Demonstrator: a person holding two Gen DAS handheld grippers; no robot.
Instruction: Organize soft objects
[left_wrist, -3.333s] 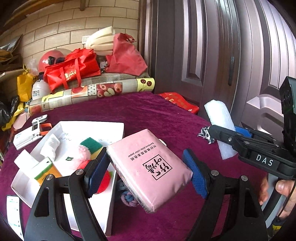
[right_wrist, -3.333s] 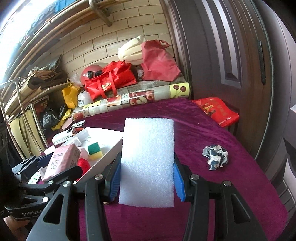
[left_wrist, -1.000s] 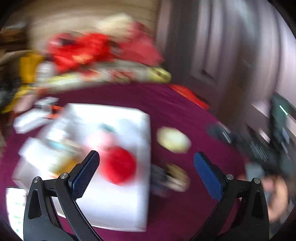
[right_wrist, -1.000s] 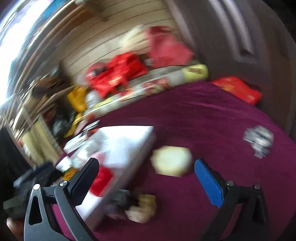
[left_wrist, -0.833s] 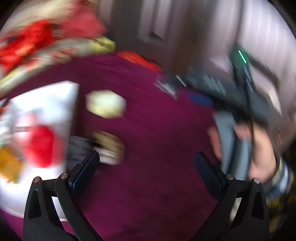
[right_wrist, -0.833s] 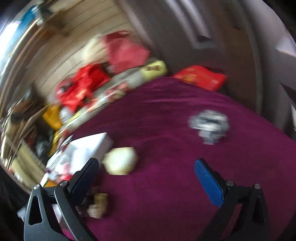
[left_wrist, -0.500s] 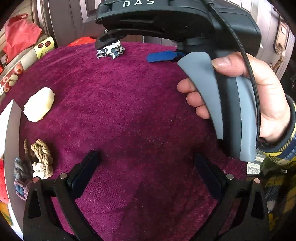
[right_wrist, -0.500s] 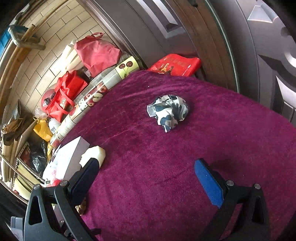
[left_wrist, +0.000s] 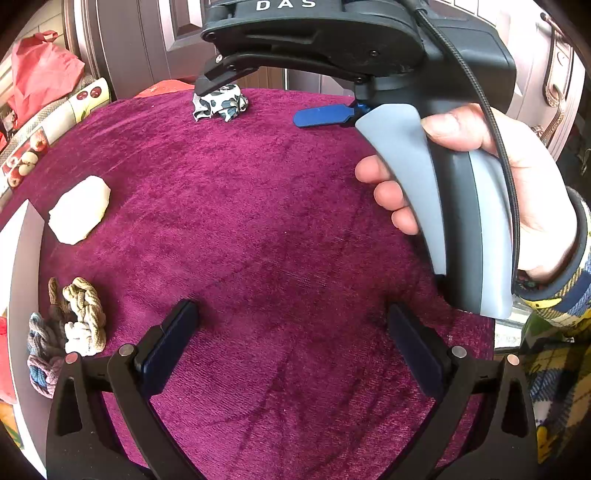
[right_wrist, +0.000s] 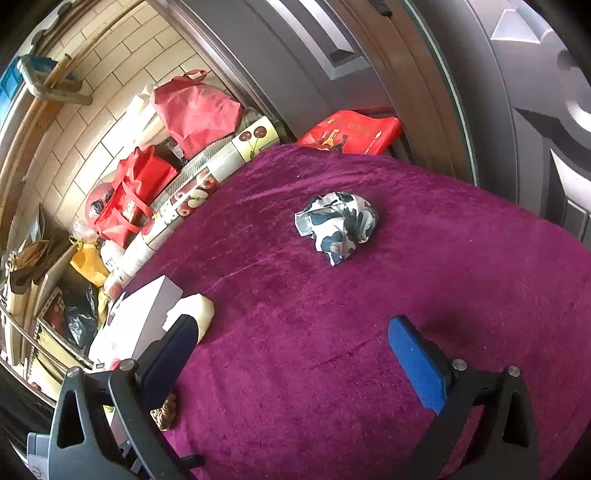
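A crumpled blue-and-white patterned cloth (right_wrist: 337, 225) lies on the purple velvet table, also at the far side in the left wrist view as the cloth (left_wrist: 220, 104). A cream sponge piece (left_wrist: 79, 209) rests left of centre, and this sponge (right_wrist: 199, 312) sits beside the white tray (right_wrist: 142, 317). A knotted rope bundle (left_wrist: 70, 326) lies by the tray edge (left_wrist: 18, 258). My left gripper (left_wrist: 291, 343) is open over bare velvet. My right gripper (right_wrist: 295, 354) is open too, short of the cloth. A hand (left_wrist: 480, 177) holds the right gripper's handle.
Red bags (right_wrist: 136, 192), a fruit-patterned roll (right_wrist: 207, 177) and a flat red packet (right_wrist: 351, 133) line the table's far edge by the brick wall. A dark door (right_wrist: 461, 74) stands close behind. The table edge drops off at the right, by a plaid sleeve (left_wrist: 554, 332).
The left gripper let go of the pink tissue pack and the right let go of the white foam sheet. Both swung right, away from the tray, and both now stand open.
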